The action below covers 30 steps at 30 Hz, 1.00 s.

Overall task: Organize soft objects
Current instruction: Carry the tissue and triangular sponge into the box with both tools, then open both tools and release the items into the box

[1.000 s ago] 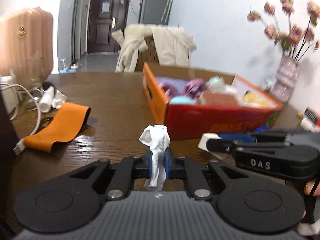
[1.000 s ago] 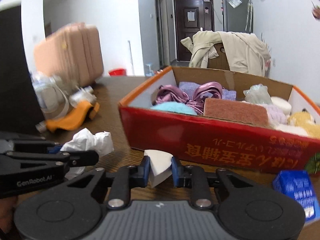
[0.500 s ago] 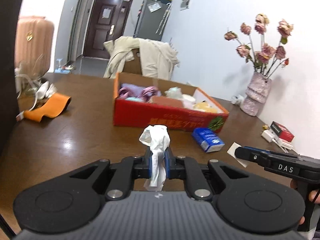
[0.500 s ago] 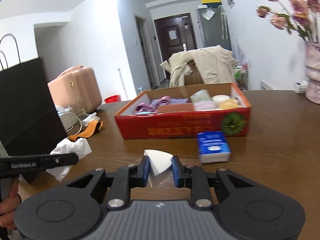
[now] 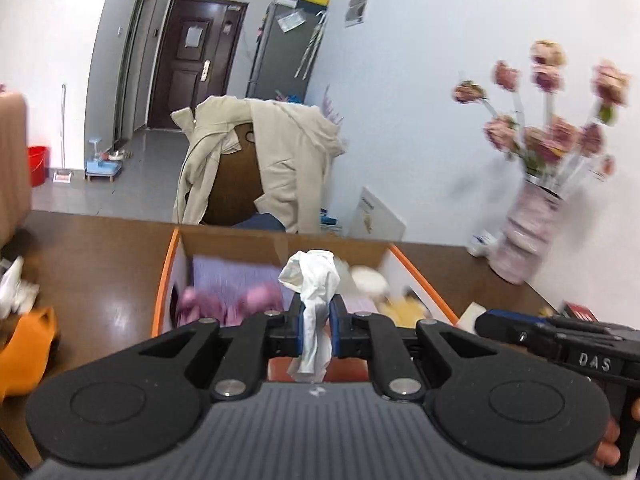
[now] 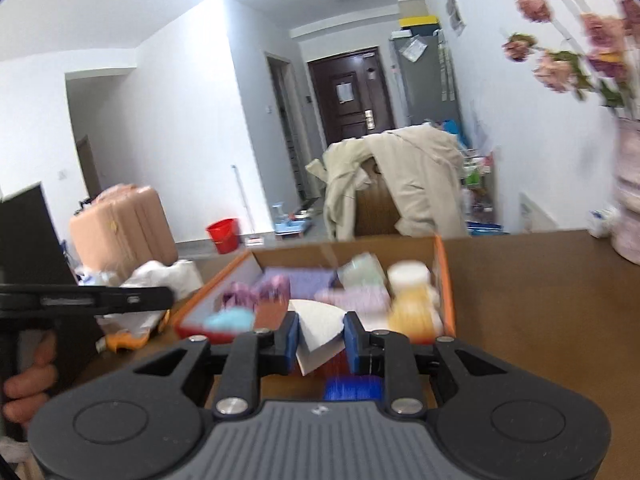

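Observation:
My left gripper [image 5: 315, 326] is shut on a crumpled white tissue [image 5: 313, 280] and holds it over the near edge of the red-orange cardboard box [image 5: 165, 268]. The box holds purple cloth [image 5: 228, 280], a pink satin item [image 5: 224, 300], a white round pad [image 5: 368, 278] and a yellow soft item [image 5: 404, 308]. My right gripper [image 6: 318, 340] is shut on a white wedge sponge [image 6: 320, 330], just in front of the same box [image 6: 446, 280]. The right gripper also shows in the left wrist view [image 5: 560, 340], at the box's right.
A blue tissue pack [image 6: 352, 388] lies on the brown table [image 6: 540, 300] under my right gripper. An orange band [image 5: 24, 344] lies at the left. A pink vase with flowers [image 5: 528, 236] stands at the right. A chair with a beige coat [image 5: 260, 164] stands behind the table.
Both grippers have moved forward and up from well back of the box to its near edge, each still holding its item. The views are motion-blurred.

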{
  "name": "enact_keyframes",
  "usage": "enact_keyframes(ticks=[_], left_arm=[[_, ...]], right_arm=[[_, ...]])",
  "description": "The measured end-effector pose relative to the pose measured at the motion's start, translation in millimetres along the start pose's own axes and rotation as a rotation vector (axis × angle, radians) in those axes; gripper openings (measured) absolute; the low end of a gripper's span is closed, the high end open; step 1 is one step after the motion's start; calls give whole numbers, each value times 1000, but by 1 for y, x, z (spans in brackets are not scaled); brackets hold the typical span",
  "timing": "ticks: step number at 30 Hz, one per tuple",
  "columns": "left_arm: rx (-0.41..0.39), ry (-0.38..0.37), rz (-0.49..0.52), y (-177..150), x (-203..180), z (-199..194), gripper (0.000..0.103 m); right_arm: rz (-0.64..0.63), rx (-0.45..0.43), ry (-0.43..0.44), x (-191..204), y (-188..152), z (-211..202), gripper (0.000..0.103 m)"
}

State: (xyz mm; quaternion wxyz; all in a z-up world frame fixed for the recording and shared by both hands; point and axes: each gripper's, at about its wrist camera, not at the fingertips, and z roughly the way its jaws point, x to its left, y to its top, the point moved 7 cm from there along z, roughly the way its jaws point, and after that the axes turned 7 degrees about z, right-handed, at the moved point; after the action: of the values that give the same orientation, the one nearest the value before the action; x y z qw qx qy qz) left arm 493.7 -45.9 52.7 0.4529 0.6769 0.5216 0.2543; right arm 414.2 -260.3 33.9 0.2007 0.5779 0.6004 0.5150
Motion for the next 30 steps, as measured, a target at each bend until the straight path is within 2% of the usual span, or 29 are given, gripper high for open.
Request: enact_keyframes(ticks=[4, 6, 8, 11, 14, 16, 18, 20, 21, 24, 30], left_arm=[[64, 43, -50, 35, 23, 74, 12], [105, 35, -75, 41, 31, 104, 12], [152, 38, -82, 38, 37, 133, 12], [211, 61, -71, 25, 43, 171, 13], [269, 56, -79, 12, 48, 201, 15], [304, 62, -74, 6, 48, 212, 29], [297, 58, -74, 4, 47, 212, 46], [280, 38, -71, 7, 45, 202, 55], [261, 36, -67, 11, 45, 195, 58], [206, 46, -45, 30, 45, 170, 65], [144, 68, 25, 59, 38, 108, 70]], right_arm=[[50, 103, 93, -4, 43, 79, 24], [62, 195, 123, -4, 54, 131, 24], [68, 266, 94, -4, 56, 181, 24], [-22, 333, 4, -7, 52, 240, 25], [-94, 370, -94, -18, 40, 275, 31], [-112, 390, -134, -22, 32, 283, 32], [-73, 431, -99, -24, 28, 284, 44], [-84, 399, -76, -22, 32, 275, 53], [-96, 374, -86, -21, 36, 269, 58], [-120, 315, -93, -17, 58, 249, 61], [-150, 221, -127, -14, 98, 188, 68]])
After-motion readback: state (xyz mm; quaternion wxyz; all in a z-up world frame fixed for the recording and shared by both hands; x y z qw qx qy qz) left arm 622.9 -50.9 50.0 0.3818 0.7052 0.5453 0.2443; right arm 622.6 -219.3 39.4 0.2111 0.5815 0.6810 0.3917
